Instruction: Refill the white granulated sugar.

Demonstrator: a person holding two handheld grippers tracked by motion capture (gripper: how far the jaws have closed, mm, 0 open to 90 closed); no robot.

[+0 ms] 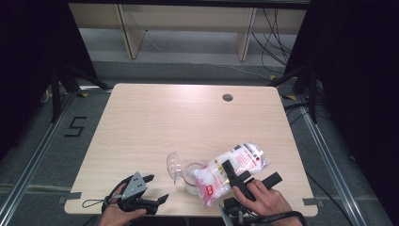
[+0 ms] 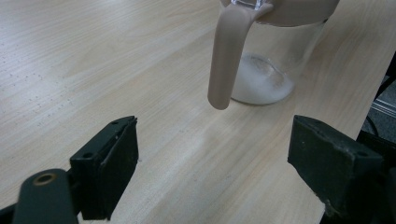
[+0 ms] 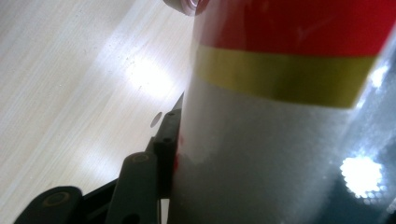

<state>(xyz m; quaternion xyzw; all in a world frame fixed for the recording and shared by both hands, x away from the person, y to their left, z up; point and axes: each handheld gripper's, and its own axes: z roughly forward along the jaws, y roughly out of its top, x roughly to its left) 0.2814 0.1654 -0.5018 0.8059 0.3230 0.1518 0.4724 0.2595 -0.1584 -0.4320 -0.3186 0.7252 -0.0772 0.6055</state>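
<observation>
The bag of white granules (image 1: 234, 168) is clamped between the right gripper (image 1: 236, 175)'s jaws about halfway along its length. The jaws stand roughly half open because the plump bag fills the gap. In the right gripper view one black jaw presses flat against the clear film, just below the yellow and red printed bands. The bag is held tilted, its lower end at about eight o'clock from the jaws, resting over the mouth of the glass jar (image 1: 192, 177). Its printed upper end rises toward two o'clock. That slant looks chosen so the contents slide down into the jar rather than onto the tabletop (image 1: 155, 122).

The jar stands upright near the front edge of the tabletop, touching the bag's low end, with a thin layer of white powder on its bottom in the left gripper view. Its clear hinged lid (image 1: 173, 165) lies thrown back at ten o'clock from the jar, out of the pouring path, and a beige clasp (image 2: 226, 56) hangs down the jar's side.

The left gripper (image 1: 155, 189), at about eight o'clock from the jar and well apart from it, hovers with its jaws wide open and holding nothing. They point at the jar, probably ready to steady it if the bag's weight pushes it.
</observation>
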